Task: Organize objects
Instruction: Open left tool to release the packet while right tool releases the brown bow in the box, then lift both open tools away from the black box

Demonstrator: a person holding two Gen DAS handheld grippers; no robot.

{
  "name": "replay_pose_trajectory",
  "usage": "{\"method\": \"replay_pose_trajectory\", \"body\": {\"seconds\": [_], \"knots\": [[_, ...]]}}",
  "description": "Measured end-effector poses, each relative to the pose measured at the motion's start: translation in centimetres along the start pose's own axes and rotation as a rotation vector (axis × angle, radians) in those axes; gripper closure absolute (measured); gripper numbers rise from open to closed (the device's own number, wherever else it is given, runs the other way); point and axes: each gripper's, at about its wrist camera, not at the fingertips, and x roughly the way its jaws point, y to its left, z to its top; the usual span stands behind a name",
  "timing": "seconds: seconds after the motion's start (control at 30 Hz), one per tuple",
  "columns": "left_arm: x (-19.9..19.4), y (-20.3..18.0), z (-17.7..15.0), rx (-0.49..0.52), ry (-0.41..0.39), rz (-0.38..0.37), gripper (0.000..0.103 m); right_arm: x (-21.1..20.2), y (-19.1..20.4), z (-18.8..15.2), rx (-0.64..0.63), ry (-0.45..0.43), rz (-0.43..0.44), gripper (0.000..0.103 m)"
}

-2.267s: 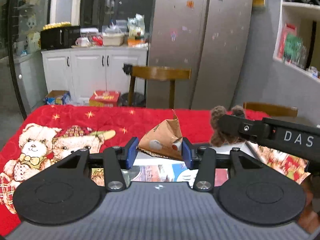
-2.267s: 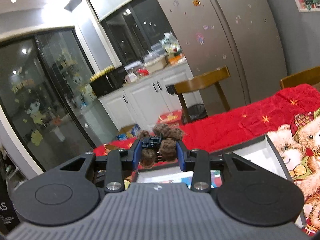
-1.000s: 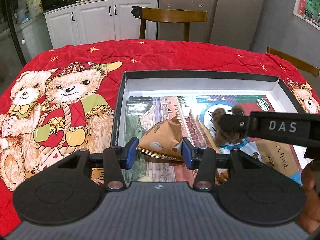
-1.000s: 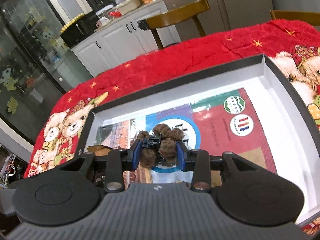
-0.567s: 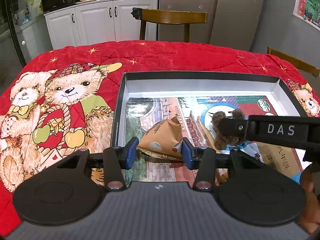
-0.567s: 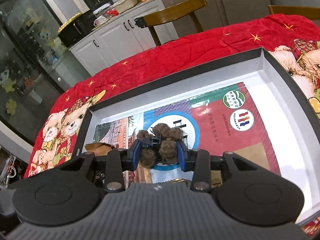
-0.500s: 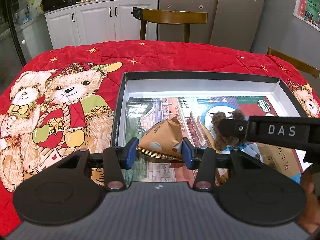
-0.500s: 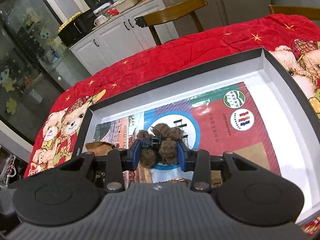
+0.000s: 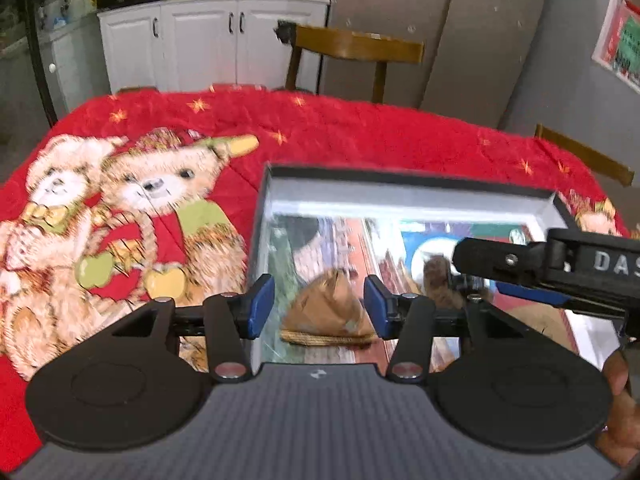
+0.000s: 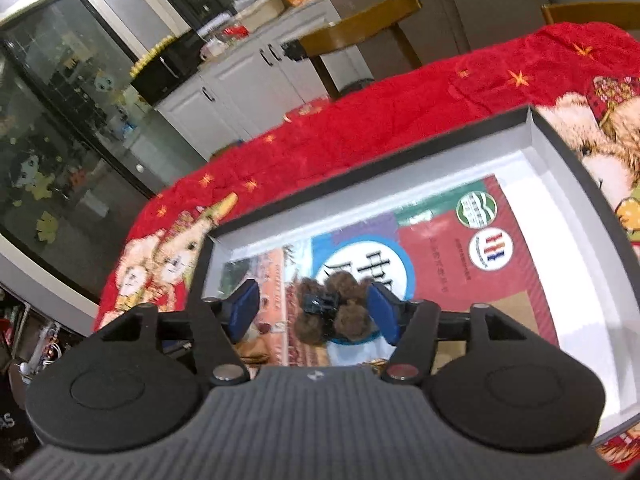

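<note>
A shallow black-rimmed box (image 9: 400,178) (image 10: 360,156) with a printed sheet on its floor lies on the table. In the left wrist view a brown paper packet (image 9: 326,312) lies on the box floor between the blue pads of my left gripper (image 9: 318,306). Its jaws are opening, with small gaps to the packet. In the right wrist view a brown fuzzy hair clip (image 10: 340,312) rests on the sheet inside my right gripper (image 10: 314,312). Those jaws are opening wide, and the left pad stands well off the clip. One of the right gripper's fingers (image 9: 500,260) crosses the left view beside the clip (image 9: 436,280).
A red quilt with teddy bears (image 9: 140,208) covers the table around the box. Wooden chairs (image 9: 356,46) stand at the far side, with white cabinets (image 9: 200,40) and a steel fridge (image 9: 460,20) behind. A person's hand (image 9: 616,376) shows at the lower right.
Both pairs of jaws have spread, the right far more. The packet and the fuzzy clip are no longer pinched and lie on the box floor. Both views have tilted up slightly.
</note>
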Motion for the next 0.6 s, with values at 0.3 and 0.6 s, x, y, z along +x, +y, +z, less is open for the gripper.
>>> {"method": "replay_pose_trajectory", "body": {"seconds": [0.3,0.6], "knots": [[-5.2,0.8,1.6,-0.009,-0.159,-0.018,0.034,-3.6,1.9,0.6,-0.062,-0.110,0.055,0.017],[-12.4,1.2,2.1,-0.067,-0.239,-0.220,0.028,-11.7,5.0,-0.2,-0.256,-0.374,-0.019,0.002]]}}
